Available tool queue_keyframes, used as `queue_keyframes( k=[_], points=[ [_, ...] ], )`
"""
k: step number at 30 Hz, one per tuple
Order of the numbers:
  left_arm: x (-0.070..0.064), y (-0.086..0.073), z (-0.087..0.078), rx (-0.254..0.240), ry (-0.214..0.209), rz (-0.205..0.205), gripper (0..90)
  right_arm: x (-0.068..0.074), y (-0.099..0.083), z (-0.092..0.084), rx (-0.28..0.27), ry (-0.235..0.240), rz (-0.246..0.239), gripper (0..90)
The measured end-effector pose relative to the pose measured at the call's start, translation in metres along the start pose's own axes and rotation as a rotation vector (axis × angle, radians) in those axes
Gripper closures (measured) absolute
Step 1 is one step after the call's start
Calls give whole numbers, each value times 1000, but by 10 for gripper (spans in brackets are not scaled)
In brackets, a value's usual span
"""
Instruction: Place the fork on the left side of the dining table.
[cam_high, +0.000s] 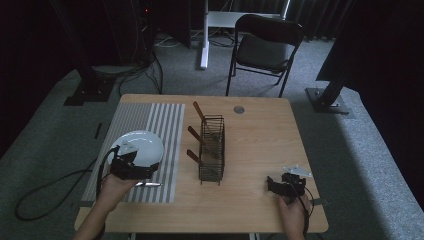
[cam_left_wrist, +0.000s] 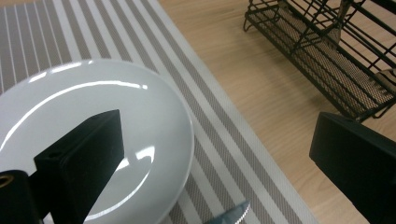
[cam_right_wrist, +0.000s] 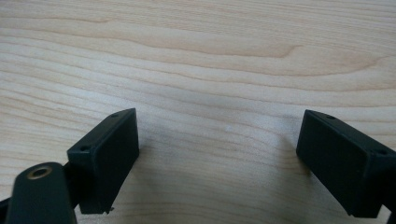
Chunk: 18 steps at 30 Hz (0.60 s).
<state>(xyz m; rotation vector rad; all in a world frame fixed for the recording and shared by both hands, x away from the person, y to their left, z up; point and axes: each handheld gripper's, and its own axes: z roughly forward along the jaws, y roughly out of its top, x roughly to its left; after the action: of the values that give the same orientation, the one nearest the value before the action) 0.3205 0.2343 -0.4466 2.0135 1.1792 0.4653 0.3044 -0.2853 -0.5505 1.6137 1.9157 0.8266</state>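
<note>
The left gripper (cam_high: 131, 167) was held with its jaws spread wide above the near edge of the white plate (cam_left_wrist: 93, 135), which lay on the striped placemat (cam_left_wrist: 224, 135) at the left of the table (cam_high: 260, 150), with a knife tip (cam_left_wrist: 231, 217) just beside it. The right gripper (cam_high: 286, 186) was held open and empty over bare wood at the near right, well apart from the wire rack (cam_high: 212, 149).
</note>
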Motion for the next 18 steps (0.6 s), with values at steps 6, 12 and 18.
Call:
queue_keyframes(
  k=[6,12,18],
  points=[
    [-4,16,8,-21,7,42,38,0,0,0,0,0,0,127],
    [-4,29,17,-30,-10,21,39,0,0,0,0,0,0,127],
    [-4,44,23,-56,-28,10,39,0,0,0,0,0,0,127]
  ],
)
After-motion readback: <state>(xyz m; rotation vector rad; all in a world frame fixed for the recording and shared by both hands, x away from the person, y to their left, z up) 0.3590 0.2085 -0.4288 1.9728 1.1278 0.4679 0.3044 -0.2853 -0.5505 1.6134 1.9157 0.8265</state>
